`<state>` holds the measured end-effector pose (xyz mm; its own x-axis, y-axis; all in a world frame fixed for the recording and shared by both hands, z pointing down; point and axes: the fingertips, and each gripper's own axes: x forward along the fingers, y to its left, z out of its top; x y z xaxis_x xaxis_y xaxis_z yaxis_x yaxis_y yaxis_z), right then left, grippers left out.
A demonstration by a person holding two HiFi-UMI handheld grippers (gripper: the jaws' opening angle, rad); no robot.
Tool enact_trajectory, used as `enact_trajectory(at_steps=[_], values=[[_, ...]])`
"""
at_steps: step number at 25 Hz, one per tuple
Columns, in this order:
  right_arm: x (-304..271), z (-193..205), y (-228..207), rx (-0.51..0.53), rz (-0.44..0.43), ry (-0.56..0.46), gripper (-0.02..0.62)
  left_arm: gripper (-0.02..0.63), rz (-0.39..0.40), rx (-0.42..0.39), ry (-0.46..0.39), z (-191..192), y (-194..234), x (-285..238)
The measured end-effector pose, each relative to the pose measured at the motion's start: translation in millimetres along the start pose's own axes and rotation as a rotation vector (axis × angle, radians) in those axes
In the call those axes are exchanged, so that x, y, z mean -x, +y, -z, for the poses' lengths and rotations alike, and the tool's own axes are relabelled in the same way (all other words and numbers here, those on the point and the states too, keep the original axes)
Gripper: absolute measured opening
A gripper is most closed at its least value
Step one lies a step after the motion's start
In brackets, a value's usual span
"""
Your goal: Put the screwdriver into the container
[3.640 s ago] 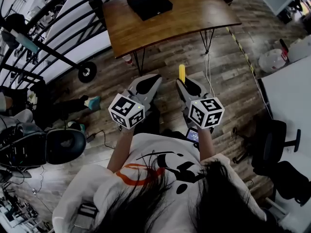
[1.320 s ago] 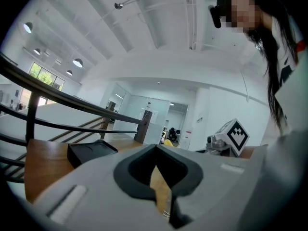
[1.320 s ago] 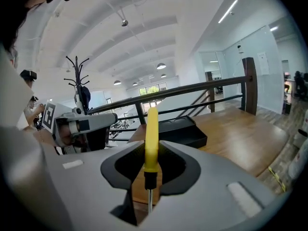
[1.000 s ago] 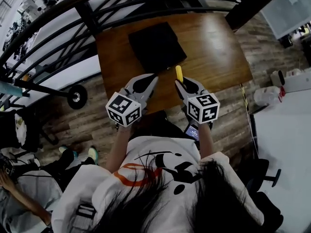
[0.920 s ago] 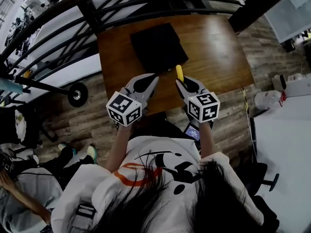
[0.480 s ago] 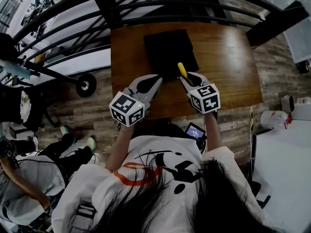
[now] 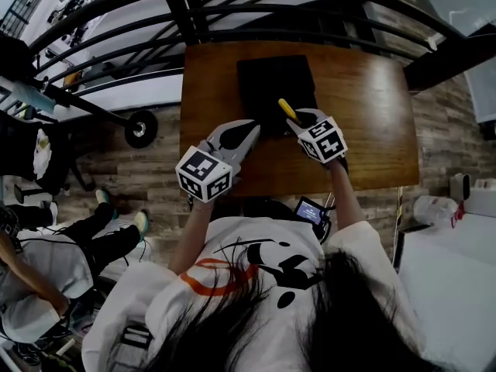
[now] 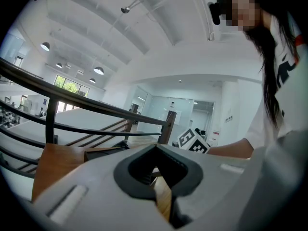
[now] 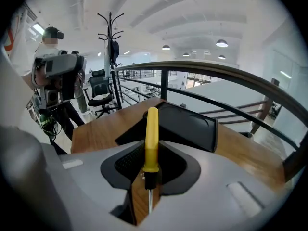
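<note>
A yellow-handled screwdriver [image 7: 287,109] [image 9: 151,137] sticks out forward from my right gripper [image 7: 297,118] [image 9: 150,171], which is shut on it near the black collar of its shaft. Its handle tip hangs over the near edge of the black rectangular container [image 7: 275,84] [image 9: 186,124], which lies on the wooden table [image 7: 364,107] [image 9: 98,126]. My left gripper [image 7: 249,128] [image 8: 156,170] is shut and holds nothing. It hovers over the table's front edge, just left of the container's near corner.
A black metal railing [image 7: 232,6] [image 9: 226,78] runs behind the table. A wheel [image 7: 141,128] lies on the plank floor at left, near a seated person [image 7: 46,262]. A lit screen [image 7: 311,210] hangs below the table edge. A coat stand [image 9: 109,32] and an office chair [image 9: 101,94] stand beyond.
The table and container have come closer below me. My right gripper has pushed forward and left with the screwdriver, reaching the container's near edge. The left gripper stays shut and has hardly moved.
</note>
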<state>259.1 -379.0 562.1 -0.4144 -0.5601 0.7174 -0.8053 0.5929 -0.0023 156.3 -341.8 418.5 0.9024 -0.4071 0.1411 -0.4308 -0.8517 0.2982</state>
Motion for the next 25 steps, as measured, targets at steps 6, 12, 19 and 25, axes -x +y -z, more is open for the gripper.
enact_trajectory(at_steps=[6,12,19,25], values=[[-30.9,8.1,-9.4,0.122,-0.073,0.102,0.104,0.0,-0.009,0.003,0.0,1.2,3.5,-13.0],[-61.0,21.2,-10.6,0.238,-0.135,0.2,0.104,0.0,-0.022,0.004,-0.001,3.8,6.7,-28.7],[-90.3,41.0,-19.4,0.299,-0.174,0.3,0.104,0.0,-0.053,0.006,0.008,7.4,13.7,-32.1],[-100.9,50.5,-23.7,0.304,-0.199,0.339,0.104,0.0,-0.091,0.016,0.014,9.5,23.2,-26.3]])
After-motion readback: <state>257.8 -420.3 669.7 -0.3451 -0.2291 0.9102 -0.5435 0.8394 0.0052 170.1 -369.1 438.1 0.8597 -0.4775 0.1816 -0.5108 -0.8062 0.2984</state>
